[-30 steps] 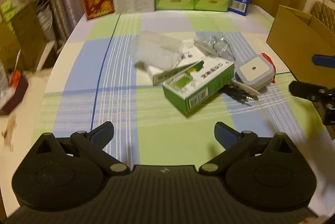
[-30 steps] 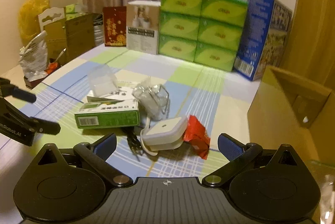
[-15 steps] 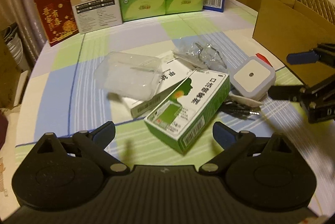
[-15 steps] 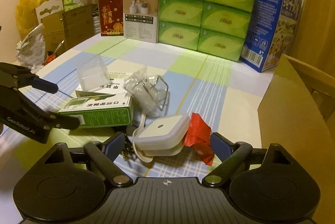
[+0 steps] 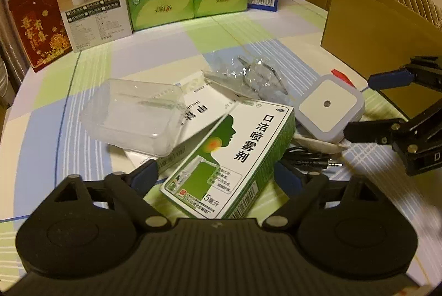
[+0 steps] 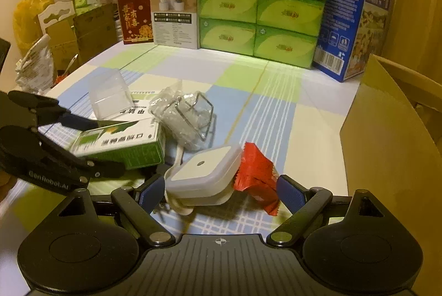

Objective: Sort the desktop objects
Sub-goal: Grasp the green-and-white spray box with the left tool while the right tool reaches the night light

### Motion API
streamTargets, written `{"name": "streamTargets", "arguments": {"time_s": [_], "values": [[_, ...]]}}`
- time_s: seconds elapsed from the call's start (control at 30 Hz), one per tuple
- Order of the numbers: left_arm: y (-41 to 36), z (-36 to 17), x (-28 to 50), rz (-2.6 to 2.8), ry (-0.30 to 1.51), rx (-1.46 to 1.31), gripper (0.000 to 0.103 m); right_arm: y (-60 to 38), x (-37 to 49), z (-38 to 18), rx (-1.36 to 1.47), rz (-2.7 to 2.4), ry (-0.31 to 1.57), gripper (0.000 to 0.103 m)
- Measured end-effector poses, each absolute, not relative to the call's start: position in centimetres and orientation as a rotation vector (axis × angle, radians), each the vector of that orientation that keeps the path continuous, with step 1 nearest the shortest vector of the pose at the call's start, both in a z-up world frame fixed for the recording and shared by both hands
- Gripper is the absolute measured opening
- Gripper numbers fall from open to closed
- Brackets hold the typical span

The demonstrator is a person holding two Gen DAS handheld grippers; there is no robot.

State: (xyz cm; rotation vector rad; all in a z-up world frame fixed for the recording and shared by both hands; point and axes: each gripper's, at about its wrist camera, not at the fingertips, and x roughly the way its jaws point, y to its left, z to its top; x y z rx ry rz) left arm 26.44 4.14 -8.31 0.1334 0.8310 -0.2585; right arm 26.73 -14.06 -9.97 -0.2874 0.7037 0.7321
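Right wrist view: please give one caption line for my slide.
Open right tongs straddle the white square night light beside a red snack packet, while open left tongs flank the green medicine box.

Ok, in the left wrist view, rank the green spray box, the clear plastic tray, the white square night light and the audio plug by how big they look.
1. Green spray box, though it lies nearest the camera.
2. Clear tray, nearly as large, so that order is unsure.
3. Night light.
4. Audio plug, smallest.
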Motion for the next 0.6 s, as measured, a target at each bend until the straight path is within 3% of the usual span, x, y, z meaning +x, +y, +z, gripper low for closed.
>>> {"name": "streamTargets", "arguments": {"time_s": [0.3, 0.6], "values": [[2.8, -7.4, 25.0, -0.255, 0.914, 0.118, 0.052, -14.1, 26.7, -9.9, -0.267, 0.749, 0.697, 0.074], [2.7, -6.9, 21.3, -0.123, 1.000, 0.075, 0.051, -12.8, 26.1, -10.1, -0.291, 0.795, 0.670, 0.067]]}}
